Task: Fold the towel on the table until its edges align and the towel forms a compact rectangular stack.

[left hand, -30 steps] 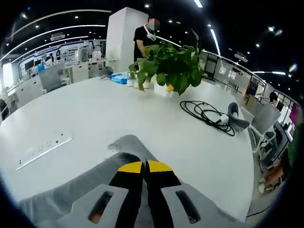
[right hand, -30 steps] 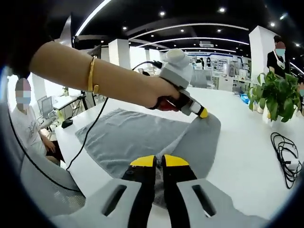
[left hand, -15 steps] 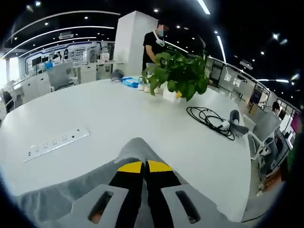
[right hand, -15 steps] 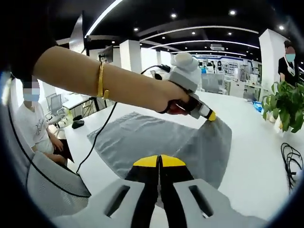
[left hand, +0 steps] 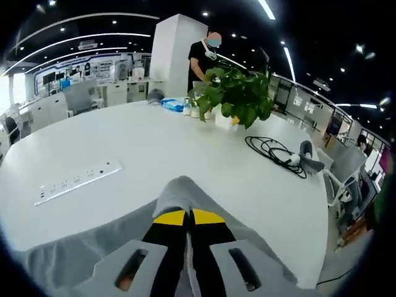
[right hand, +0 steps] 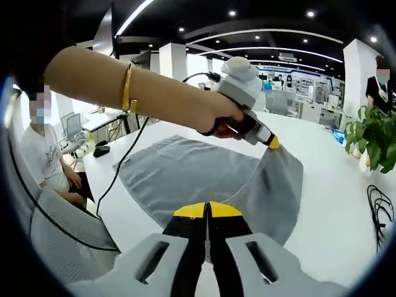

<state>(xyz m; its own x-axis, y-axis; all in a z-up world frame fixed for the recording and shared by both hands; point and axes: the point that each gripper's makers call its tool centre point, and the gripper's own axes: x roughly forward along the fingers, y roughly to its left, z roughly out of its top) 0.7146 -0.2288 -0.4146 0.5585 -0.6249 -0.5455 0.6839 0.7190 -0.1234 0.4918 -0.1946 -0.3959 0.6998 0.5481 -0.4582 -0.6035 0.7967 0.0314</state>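
Grey towel (right hand: 185,176) half lifted off table (left hand: 124,142); both claws (left hand: 188,216) (right hand: 206,210) pinching its edge

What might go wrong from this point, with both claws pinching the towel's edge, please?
1. The left claw pinches just a corner of the towel; that small bite could slip out mid-fold.
2. The right claw grips nearer along the same edge, and the cloth between them hangs unevenly, so the edges may land misaligned.
3. Carrying the fold far across could drag cloth toward the cable or plant.
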